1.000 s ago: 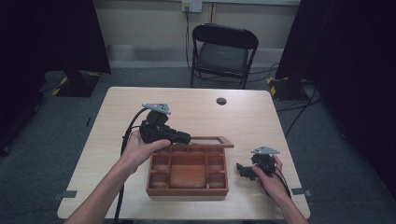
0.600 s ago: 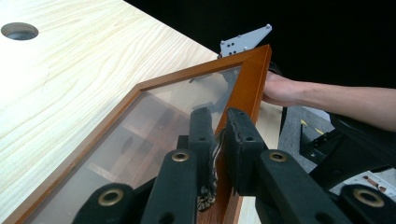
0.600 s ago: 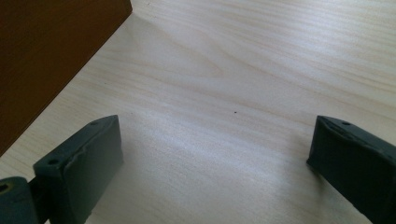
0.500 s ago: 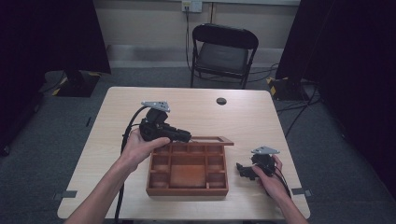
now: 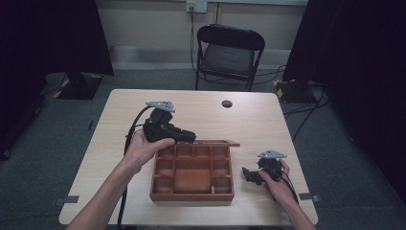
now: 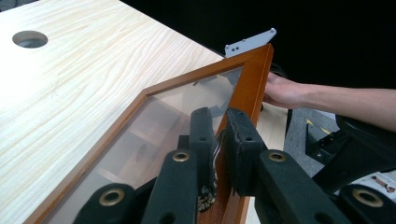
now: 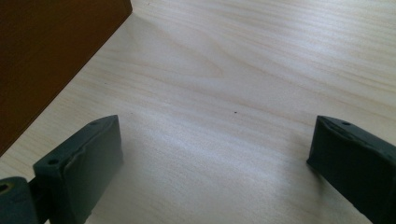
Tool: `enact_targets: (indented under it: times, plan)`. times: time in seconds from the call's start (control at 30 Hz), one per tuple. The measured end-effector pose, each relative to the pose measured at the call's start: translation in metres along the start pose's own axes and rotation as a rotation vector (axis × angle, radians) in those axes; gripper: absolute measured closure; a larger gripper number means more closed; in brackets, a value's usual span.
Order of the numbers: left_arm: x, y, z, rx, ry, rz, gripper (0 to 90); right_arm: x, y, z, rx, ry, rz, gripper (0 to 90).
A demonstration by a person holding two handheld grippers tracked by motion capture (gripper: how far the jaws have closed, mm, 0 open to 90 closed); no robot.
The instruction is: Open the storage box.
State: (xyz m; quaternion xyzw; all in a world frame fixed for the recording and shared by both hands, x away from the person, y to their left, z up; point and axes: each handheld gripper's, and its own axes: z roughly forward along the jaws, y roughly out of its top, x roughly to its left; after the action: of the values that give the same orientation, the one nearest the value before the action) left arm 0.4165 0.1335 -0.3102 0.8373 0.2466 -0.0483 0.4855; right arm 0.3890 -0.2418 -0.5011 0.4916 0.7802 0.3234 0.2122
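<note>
Centrally on the pale wood-grain table [image 5: 268, 120] sits a reddish-brown wooden box [image 5: 192, 171] divided into small compartments around one larger one, its glass-paned, wooden-framed lid [image 6: 196, 102] raised at the far edge. At that lid, the left gripper [image 6: 219, 135] has its jaws drawn narrow on the frame's edge, and compared with a second ago the lid and both hands look much the same; the right gripper [image 5: 249, 174] rests just beside the box's right wall with jaws wide apart over bare tabletop. No brand or writing can be read.
</note>
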Motion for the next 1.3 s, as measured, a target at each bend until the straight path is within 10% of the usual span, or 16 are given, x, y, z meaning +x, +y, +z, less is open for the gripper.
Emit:
enact_targets:
  times: [1.3]
  plan:
    - [0.0075, 0.0084, -0.0023, -0.022, 0.004, 0.004, 82.4, 0.0000, 0.0000, 0.0000, 0.000, 0.000, 0.000, 2.0]
